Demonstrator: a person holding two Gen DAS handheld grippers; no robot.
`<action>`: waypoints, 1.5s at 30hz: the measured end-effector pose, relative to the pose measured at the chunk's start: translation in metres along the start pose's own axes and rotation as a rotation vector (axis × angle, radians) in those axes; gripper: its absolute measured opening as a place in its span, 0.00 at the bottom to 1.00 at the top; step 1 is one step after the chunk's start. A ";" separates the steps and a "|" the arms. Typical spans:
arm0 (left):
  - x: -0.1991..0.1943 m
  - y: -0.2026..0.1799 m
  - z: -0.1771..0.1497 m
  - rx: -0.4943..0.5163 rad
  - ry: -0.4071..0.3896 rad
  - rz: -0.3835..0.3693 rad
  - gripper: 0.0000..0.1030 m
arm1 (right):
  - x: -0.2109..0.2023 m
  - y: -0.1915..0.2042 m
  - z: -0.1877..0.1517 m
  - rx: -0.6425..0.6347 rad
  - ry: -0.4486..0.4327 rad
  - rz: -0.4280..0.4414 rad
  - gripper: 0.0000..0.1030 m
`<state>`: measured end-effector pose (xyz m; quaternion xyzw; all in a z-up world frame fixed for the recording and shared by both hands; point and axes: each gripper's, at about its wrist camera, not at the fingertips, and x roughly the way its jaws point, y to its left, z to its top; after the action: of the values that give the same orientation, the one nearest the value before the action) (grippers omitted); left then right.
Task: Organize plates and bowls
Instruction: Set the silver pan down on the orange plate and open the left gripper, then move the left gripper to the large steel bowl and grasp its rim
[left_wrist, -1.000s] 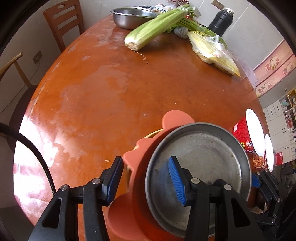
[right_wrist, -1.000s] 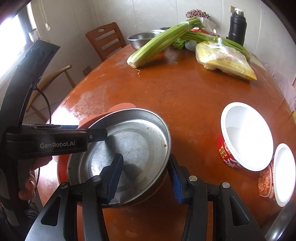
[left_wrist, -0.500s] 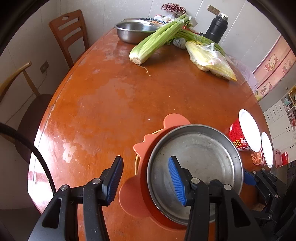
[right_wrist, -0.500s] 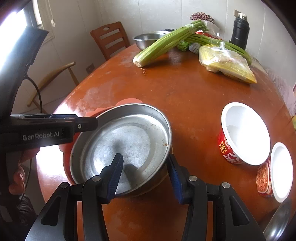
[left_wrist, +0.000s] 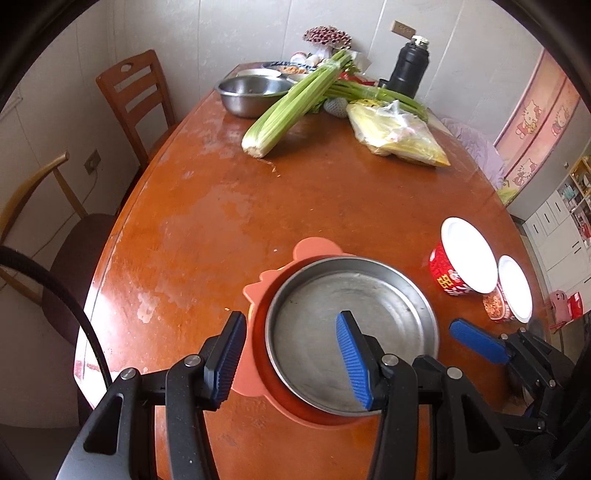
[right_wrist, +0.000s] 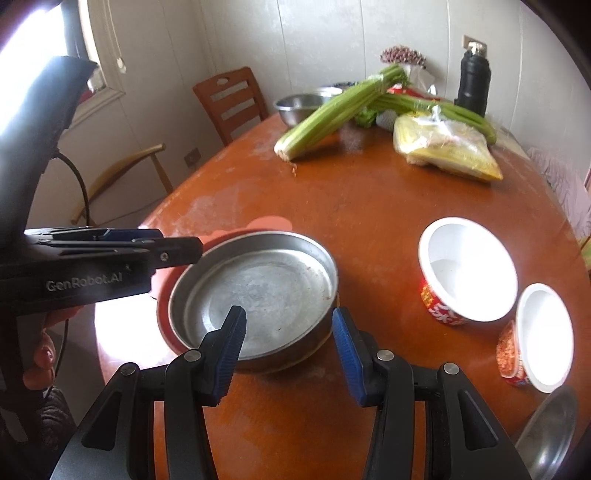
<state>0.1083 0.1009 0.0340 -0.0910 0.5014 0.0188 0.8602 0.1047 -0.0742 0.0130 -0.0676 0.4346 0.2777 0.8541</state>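
A shallow steel dish (left_wrist: 351, 325) sits stacked on an orange plate with ear-shaped tabs (left_wrist: 258, 291) near the table's front edge; the same steel dish (right_wrist: 258, 288) fills the middle of the right wrist view. My left gripper (left_wrist: 291, 316) hovers above the stack's left rim, open, touching nothing. My right gripper (right_wrist: 288, 312) hovers over the dish's near rim, open and empty as well. From the right wrist view, the left gripper's fingers (right_wrist: 147, 240) are in the air beside the dish, with a hand on the handle.
Two red paper bowls with white insides (left_wrist: 467, 254) (left_wrist: 513, 288) stand right of the stack. At the far end lie a steel bowl (left_wrist: 255, 90), celery (left_wrist: 291, 103), a yellow bag (left_wrist: 399, 136) and a black flask (left_wrist: 412, 68). Chairs stand on the left. Another steel dish (right_wrist: 550, 432) peeks in at the bottom right.
Both grippers have risen and drawn back from the stacked dishes, so more of the table shows. Their jaws stand as wide as before. The stack has not moved.
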 end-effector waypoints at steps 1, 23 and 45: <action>-0.003 -0.004 0.000 0.006 -0.007 0.001 0.49 | -0.007 -0.002 0.000 0.002 -0.016 0.002 0.49; -0.036 -0.138 0.005 0.167 -0.133 -0.073 0.50 | -0.133 -0.097 -0.030 0.103 -0.275 -0.150 0.51; -0.026 -0.266 -0.018 0.330 -0.117 -0.180 0.51 | -0.200 -0.205 -0.092 0.251 -0.342 -0.272 0.63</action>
<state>0.1131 -0.1622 0.0841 0.0081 0.4366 -0.1356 0.8893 0.0553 -0.3621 0.0868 0.0290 0.3017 0.1116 0.9464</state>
